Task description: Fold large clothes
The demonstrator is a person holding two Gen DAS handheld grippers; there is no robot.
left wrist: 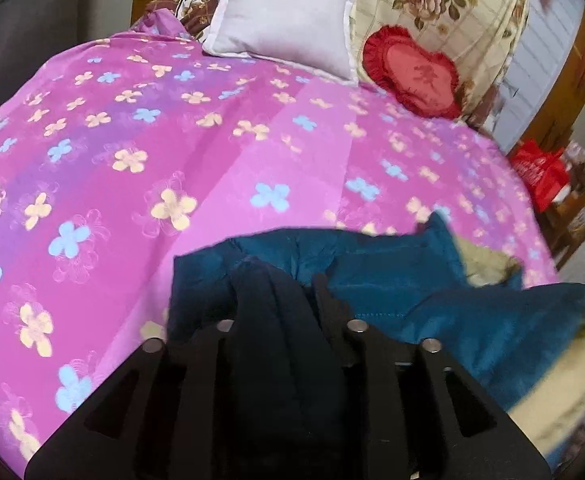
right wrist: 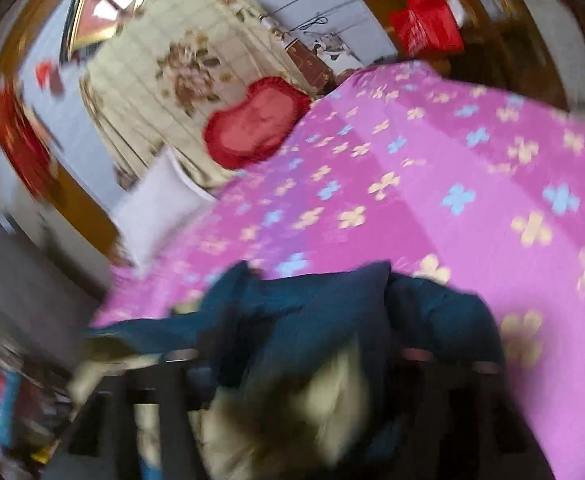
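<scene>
Right under the lens, the left gripper (left wrist: pixel 276 300) has a thick dark fold of the coat (left wrist: pixel 392 268) bunched between its fingers, jaws closed in on the cloth. The coat is a blue padded thing with a cream fleecy lining (left wrist: pixel 488 268), heaped at the near edge of the bed (left wrist: pixel 132 160) on the pink flowered sheet. Over on the right wrist view everything smears. The right gripper (right wrist: pixel 292 364) sits buried in blue shell and cream lining, cloth between and over the fingers, so it looks clamped on the coat, though the blur hides the tips.

Handling, by my read: bulky, soft, fairly heavy for a garment, and the smooth shell may slide, so a pinch should take shell and lining together. Best holds look like seams, the hem or the shoulder line, not loose padding.

Pose: the left gripper points forward and slightly down over the bed, level. The right is rolled hard over, the bed tilting across its view. A white pillow (left wrist: pixel 280 20) and a red heart cushion (left wrist: pixel 412 72) lie well apart at the head.
</scene>
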